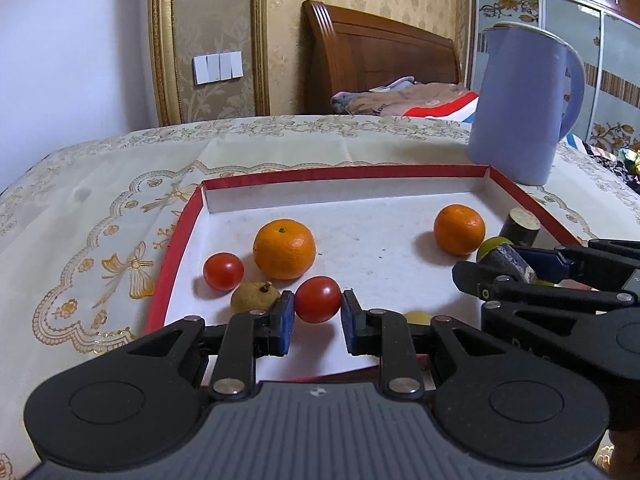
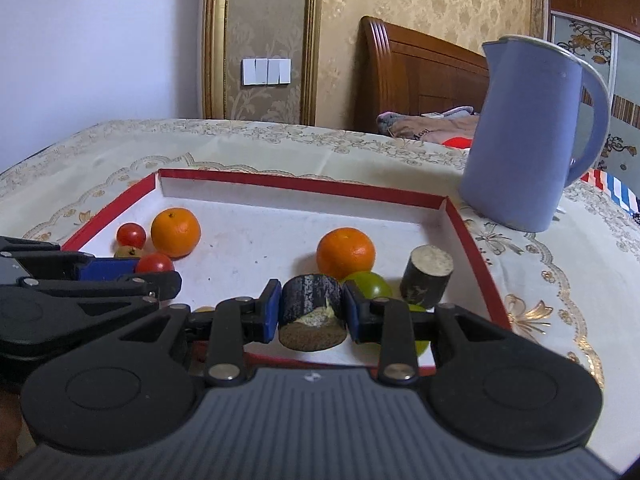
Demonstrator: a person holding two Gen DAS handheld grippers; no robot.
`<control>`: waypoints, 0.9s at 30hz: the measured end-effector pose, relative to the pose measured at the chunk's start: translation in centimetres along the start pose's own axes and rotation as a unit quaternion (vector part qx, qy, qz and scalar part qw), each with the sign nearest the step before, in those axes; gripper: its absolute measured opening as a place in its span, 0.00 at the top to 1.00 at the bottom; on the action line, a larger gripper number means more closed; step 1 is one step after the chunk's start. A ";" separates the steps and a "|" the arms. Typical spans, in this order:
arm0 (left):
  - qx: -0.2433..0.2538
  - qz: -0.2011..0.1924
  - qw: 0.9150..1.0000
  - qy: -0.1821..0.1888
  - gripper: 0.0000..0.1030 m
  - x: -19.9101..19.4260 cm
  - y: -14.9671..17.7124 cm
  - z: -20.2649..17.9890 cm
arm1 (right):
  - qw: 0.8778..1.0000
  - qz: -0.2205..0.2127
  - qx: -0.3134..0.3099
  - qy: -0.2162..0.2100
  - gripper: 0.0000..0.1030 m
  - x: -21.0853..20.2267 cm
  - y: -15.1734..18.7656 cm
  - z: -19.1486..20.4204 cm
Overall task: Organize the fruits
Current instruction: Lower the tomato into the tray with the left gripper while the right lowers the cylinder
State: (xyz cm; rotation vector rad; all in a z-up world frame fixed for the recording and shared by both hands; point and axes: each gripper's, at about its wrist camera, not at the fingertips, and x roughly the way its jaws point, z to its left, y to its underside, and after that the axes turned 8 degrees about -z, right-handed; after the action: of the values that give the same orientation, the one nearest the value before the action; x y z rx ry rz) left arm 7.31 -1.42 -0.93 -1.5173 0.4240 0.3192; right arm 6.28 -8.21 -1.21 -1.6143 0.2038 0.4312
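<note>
Fruits lie scattered inside the red-edged tray (image 1: 172,248), sorting seemingly unfinished: left gripper (image 1: 318,312) brackets a tomato (image 1: 318,299), grip uncertain, while right gripper (image 2: 311,308) clamps a dark cylinder (image 2: 311,312).

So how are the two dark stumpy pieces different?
The held piece lies on its side between the right gripper pads, cut face toward the camera; the other piece stands upright on the tray, untouched. The held one's dark skin is chipped, showing pale flesh; the standing one shows its pale top. Both are short, dark-skinned cylinders with flat cut ends.
</note>
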 end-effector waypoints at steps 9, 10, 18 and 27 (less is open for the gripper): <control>-0.003 0.006 1.000 -0.025 0.77 1.4 -0.2 0.5 | 1.000 -0.002 -0.007 -0.001 0.70 1.5 -0.5 0.7; -0.004 0.007 1.000 -0.027 0.77 1.6 -0.2 0.6 | 1.000 -0.001 -0.007 0.000 0.70 1.7 -0.5 0.7; -0.011 0.010 0.999 -0.036 0.77 2.1 -0.3 1.0 | 1.000 -0.001 -0.013 0.017 0.70 3.2 -0.8 0.9; -0.019 0.005 0.999 -0.050 0.76 2.7 -0.5 1.2 | 0.999 -0.002 -0.009 0.046 0.70 5.1 -1.3 0.3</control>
State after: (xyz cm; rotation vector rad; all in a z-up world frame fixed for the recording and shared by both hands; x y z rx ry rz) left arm 9.97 -0.41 -1.73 -1.5292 0.3472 0.4112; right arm 11.32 -7.19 -2.06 -1.6542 0.2653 0.3569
